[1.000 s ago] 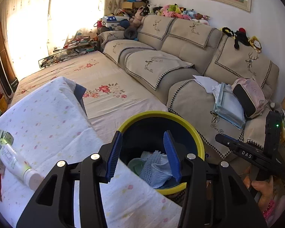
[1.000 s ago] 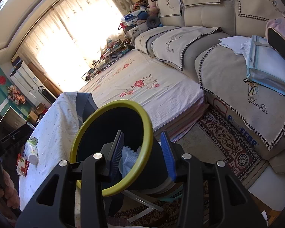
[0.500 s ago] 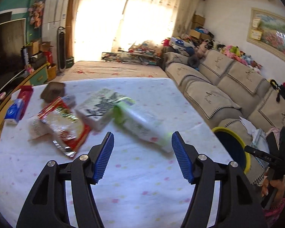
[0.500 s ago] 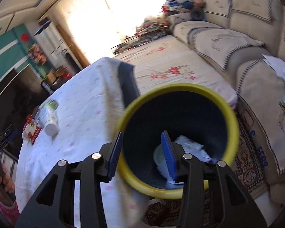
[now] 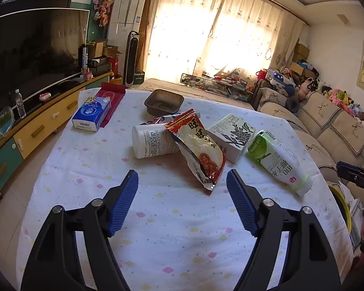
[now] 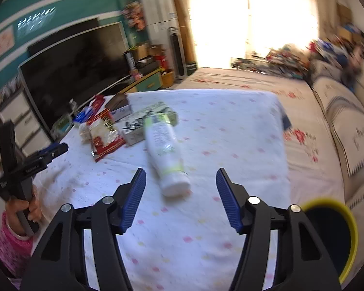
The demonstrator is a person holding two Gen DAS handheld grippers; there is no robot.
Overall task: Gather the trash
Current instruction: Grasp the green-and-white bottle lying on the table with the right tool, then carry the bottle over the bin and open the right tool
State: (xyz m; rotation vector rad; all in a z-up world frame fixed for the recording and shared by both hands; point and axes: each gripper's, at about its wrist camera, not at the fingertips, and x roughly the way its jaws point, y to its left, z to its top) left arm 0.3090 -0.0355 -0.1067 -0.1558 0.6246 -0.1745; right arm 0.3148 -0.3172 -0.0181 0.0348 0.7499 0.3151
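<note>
Both tongs are empty, jaws opening. The left tongs (image 5: 182, 194) line up on the red snack bag (image 5: 199, 150) mid-counter (image 5: 157, 242); the right tongs (image 6: 180, 191) face the white bottle (image 6: 166, 155), handily nearest the corner beside the yellow-rimmed bin (image 6: 337, 240).

Backlit room, strong fisheye bend in both views.
Daylight flooding through sheer cream patterned curtains (image 5: 220, 36), blown out to white glare in the right wrist view. Left wrist view sharp; right wrist view smeared by motion blur. Soft shadow on white dotted tablecloth (image 5: 157, 218). Dark vignette at corners.
</note>
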